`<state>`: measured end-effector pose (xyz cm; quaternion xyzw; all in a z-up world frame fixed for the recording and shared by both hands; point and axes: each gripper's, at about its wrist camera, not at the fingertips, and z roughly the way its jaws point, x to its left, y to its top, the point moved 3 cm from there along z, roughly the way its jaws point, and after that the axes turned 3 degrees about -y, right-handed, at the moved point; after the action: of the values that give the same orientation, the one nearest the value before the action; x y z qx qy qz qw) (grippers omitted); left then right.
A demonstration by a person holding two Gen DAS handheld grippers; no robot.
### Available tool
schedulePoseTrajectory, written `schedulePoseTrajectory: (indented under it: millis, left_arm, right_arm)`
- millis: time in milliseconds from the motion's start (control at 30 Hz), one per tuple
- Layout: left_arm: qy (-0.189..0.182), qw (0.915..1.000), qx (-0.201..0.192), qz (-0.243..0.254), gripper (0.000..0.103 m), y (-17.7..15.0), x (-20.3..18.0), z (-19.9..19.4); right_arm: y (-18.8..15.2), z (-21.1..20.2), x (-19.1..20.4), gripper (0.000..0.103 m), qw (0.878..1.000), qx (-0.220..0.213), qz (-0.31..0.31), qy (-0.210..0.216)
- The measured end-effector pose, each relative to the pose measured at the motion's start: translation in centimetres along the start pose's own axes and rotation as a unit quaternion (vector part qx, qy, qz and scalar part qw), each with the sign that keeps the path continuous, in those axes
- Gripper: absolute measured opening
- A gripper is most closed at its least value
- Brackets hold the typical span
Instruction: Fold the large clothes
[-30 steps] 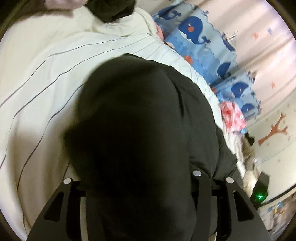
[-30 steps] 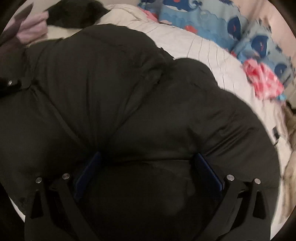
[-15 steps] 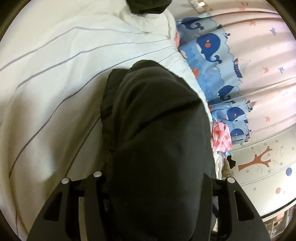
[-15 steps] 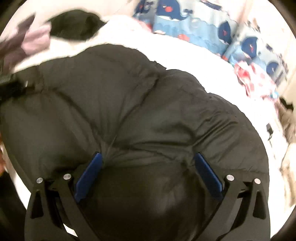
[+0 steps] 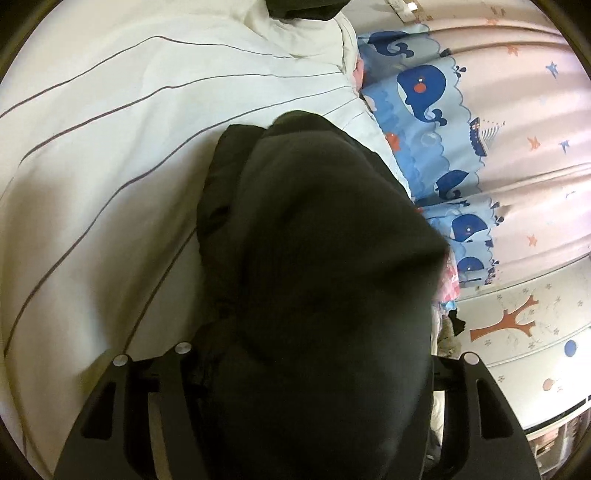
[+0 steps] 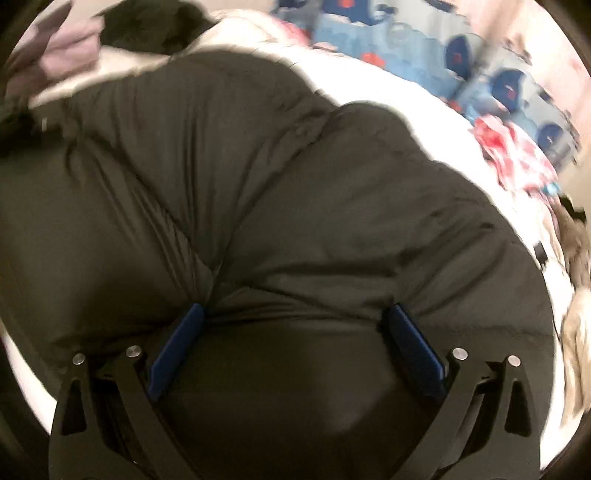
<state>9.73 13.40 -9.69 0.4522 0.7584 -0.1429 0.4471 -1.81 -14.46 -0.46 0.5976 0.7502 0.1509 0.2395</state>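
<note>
**Observer:** Your bed cover (image 5: 122, 155), white with thin dark stripes, fills the left of the left wrist view. On it lies the black padded jacket (image 6: 295, 206), the biggest thing in the right wrist view, puffed and creased, spread across most of the bed.

**Operator:** And behind that?

**Observer:** A pale curtain (image 5: 517, 122) with small stars, its lower band printed with blue whales, then a wall with an orange tree motif (image 5: 506, 325). A red-and-white cloth (image 6: 517, 155) sits bunched near the far edge of the bed. At upper left of the right view, a pinkish-mauve garment (image 6: 62, 62) and another dark item (image 6: 147, 26), both blurred.

**Operator:** My right tool?

**Observer:** Your right gripper (image 6: 295, 328) points steeply down into the jacket. Its blue pads (image 6: 177, 343) stand wide, with a thick roll of jacket bulging between them and fabric puckered at both pad tips, so it pinches that fold.

**Operator:** Left?

**Observer:** Your left gripper (image 5: 306, 354) tilts down less steeply. A bulky fold of the jacket drapes over and between its fingers, hiding the pads. Its jaws have just been opening, jacket between them; whether they grip it I cannot tell.
</note>
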Motion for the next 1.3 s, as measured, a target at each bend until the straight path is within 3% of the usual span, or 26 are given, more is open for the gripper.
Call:
schedulePoseTrajectory:
  millis: [67,133,267,367,467,567,733,933,1167,1300]
  left_arm:
    - [0.002,1.0000,0.000,0.003,0.057,0.1,-0.1,0.1]
    - [0.001,0.9999,0.001,0.012,0.055,0.0,-0.5,0.2]
    - [0.010,0.9990,-0.009,0.043,0.049,-0.4,-1.2,-0.2]
    - [0.009,0.9990,-0.015,0.041,0.046,-0.3,-1.0,-0.2]
    - [0.016,0.9985,-0.018,0.050,0.046,-0.5,-1.1,-0.3]
    - [0.027,0.9973,-0.025,0.063,0.046,-0.7,-1.3,-0.4]
    - [0.038,0.9960,-0.036,0.073,0.046,-0.6,-1.1,-0.7]
    - [0.050,0.9928,-0.043,0.100,0.044,-0.7,-1.5,-0.8]
    - [0.033,0.9849,-0.081,0.149,0.041,-2.3,-6.6,-3.1]
    - [0.025,0.9805,-0.081,0.178,0.041,-3.5,-10.1,-3.6]
  right_arm:
    - [-0.2,-2.0,0.9,0.097,0.999,-0.050,-0.007,0.002]
    - [-1.0,-1.0,2.4,0.097,0.999,-0.026,-0.040,-0.011]
    - [-1.2,-0.2,2.5,0.097,1.000,0.001,-0.028,0.002]
    - [-0.2,-1.7,2.0,0.097,0.999,-0.033,-0.022,-0.008]
    - [-1.5,-0.2,2.5,0.097,1.000,-0.011,-0.014,0.001]
    - [-1.7,0.0,2.7,0.097,1.000,-0.015,-0.011,0.001]
    - [-1.6,-1.5,2.8,0.097,0.998,-0.070,0.006,-0.003]
    - [-1.4,0.3,3.0,0.097,0.999,-0.044,-0.005,0.004]
    - [-1.4,0.8,2.5,0.097,0.999,-0.036,0.013,0.018]
    - [-1.2,0.8,2.2,0.097,0.999,-0.033,0.025,0.024]
